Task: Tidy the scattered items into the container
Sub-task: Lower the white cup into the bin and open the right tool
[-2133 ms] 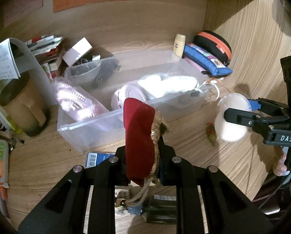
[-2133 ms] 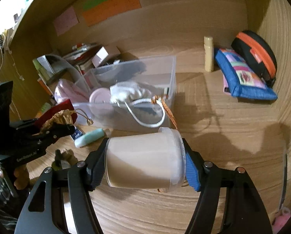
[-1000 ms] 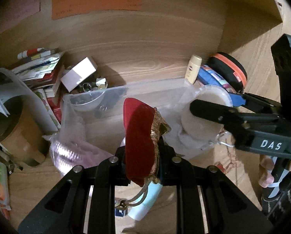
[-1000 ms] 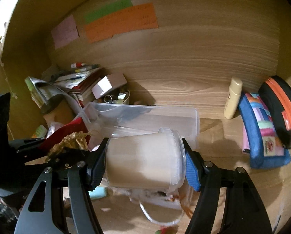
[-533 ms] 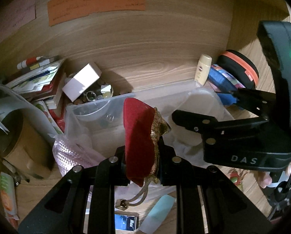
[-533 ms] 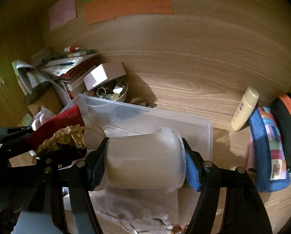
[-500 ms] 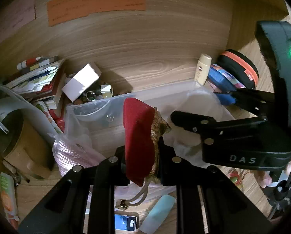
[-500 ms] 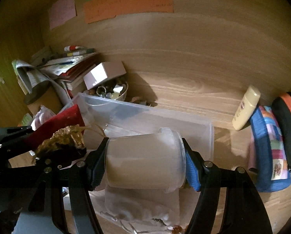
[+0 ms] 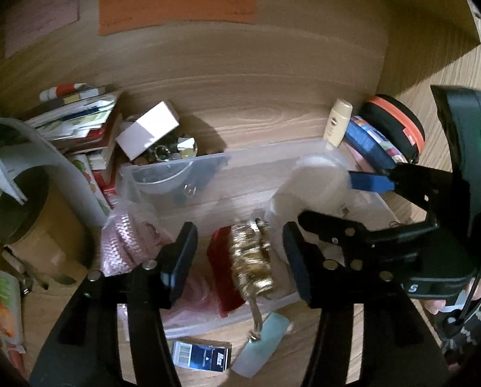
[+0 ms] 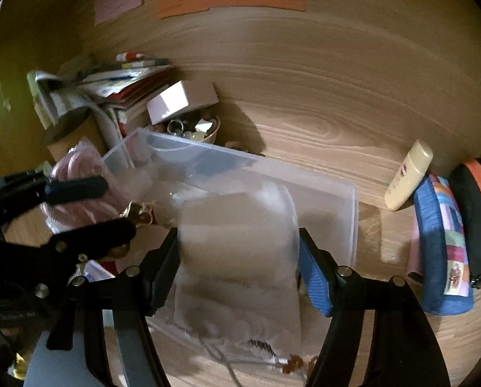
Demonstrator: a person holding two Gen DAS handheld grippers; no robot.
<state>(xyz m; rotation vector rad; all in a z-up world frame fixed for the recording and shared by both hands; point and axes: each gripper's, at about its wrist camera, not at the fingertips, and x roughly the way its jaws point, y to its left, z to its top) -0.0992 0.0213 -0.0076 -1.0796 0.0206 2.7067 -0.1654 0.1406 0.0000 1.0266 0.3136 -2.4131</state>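
The clear plastic bin [image 9: 272,158] lies on the wooden desk and also shows in the right wrist view [image 10: 347,193]. My left gripper [image 9: 240,254] is open above the bin. The red pouch with gold trim [image 9: 237,267] is free between the spread fingers and dropping into the bin. My right gripper [image 10: 237,261] is open over the bin's right part. The white plastic jar [image 10: 237,225] is blurred and slipping from between its fingers; it also shows in the left wrist view [image 9: 311,183]. A pink mesh bag [image 9: 124,242] lies in the bin's left end.
A pale green tube [image 9: 263,348] and a blue packet [image 9: 201,354] lie on the desk before the bin. A cream bottle [image 10: 408,174], a blue pouch [image 10: 440,242] and an orange-trimmed case [image 10: 479,219] sit at the right. Books, a white box [image 9: 147,132] and a cup [image 9: 24,219] crowd the left.
Both grippers have opened over the bin. The red pouch has left the left fingers and the white jar has left the right fingers; both are falling into the bin.
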